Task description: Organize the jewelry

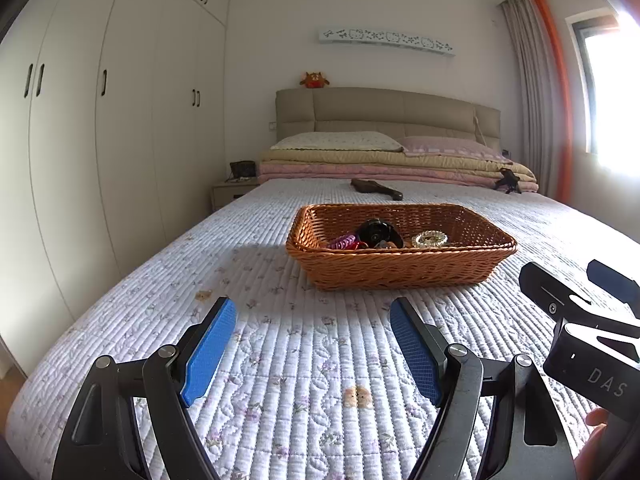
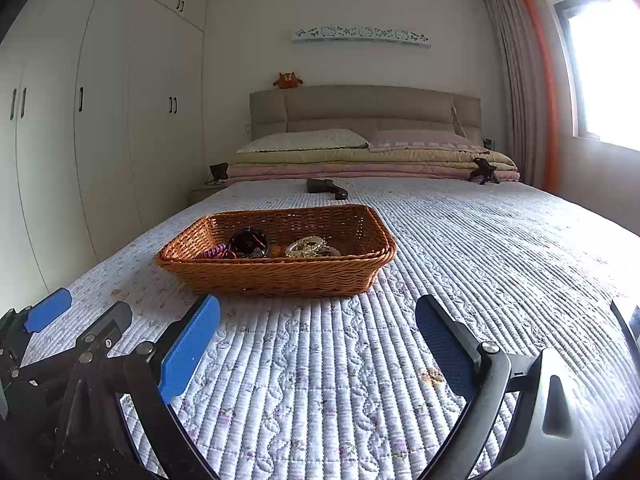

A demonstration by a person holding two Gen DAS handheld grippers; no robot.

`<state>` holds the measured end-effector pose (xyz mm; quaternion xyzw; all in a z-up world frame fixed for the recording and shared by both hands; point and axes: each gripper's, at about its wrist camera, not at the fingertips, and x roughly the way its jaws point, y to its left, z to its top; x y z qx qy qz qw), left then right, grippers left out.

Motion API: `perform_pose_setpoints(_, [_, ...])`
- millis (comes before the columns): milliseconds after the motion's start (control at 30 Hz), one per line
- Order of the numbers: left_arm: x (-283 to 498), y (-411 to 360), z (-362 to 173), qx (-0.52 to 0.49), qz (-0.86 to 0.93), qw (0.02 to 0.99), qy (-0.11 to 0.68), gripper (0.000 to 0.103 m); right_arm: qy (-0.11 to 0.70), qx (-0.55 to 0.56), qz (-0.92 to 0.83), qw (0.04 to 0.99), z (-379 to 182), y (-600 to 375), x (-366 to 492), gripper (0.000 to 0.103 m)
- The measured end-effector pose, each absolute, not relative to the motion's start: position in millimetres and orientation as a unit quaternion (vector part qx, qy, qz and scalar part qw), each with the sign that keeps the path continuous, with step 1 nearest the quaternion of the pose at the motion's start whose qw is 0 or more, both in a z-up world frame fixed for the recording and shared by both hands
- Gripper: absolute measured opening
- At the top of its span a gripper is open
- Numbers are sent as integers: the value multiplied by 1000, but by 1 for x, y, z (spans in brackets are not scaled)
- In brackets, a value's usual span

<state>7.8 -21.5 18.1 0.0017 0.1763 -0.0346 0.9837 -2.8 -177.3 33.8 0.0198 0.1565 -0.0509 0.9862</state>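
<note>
The left gripper (image 1: 312, 344) is wide open. Its two blue pads (image 1: 208, 352) stand far apart and there is nothing between them. It hangs just above the bed cover (image 1: 304, 400), which is white with little purple flowers and stitched lines.

The right gripper (image 2: 318, 350) is wide open too, with nothing in it. It is close beside the left one: in the left view part of it shows at the right edge, and a bit of a hand (image 1: 596, 424) peeks out under it.

Past both grippers sits a brown woven basket (image 1: 400, 268) on the bed cover. It is out in front, not touching either gripper. The jewelry is inside the basket. There is a purple curly hair tie (image 2: 214, 251) on the left, a dark round thing (image 2: 250, 242) next to it, and a shiny clear bracelet (image 2: 306, 246) on the right. They lie close together at the bottom.

Behind the basket a dark long thing (image 1: 376, 188) lies on the bed; I cannot tell what it is. Farther back are folded blankets (image 1: 392, 168), two pillows (image 1: 340, 141) and a tan headboard (image 1: 384, 110). A small orange soft toy (image 1: 315, 79) sits on top of the headboard. White closet doors (image 1: 120, 120) fill the left wall. A window (image 1: 612, 92) with a gray and orange curtain (image 1: 536, 92) is on the right.
</note>
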Motion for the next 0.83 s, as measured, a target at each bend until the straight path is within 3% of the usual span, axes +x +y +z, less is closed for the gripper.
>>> perform_pose_setpoints(833, [5,-26,18,10,-24,985,169,80,158,19,-50,986,32,-175,-1,99])
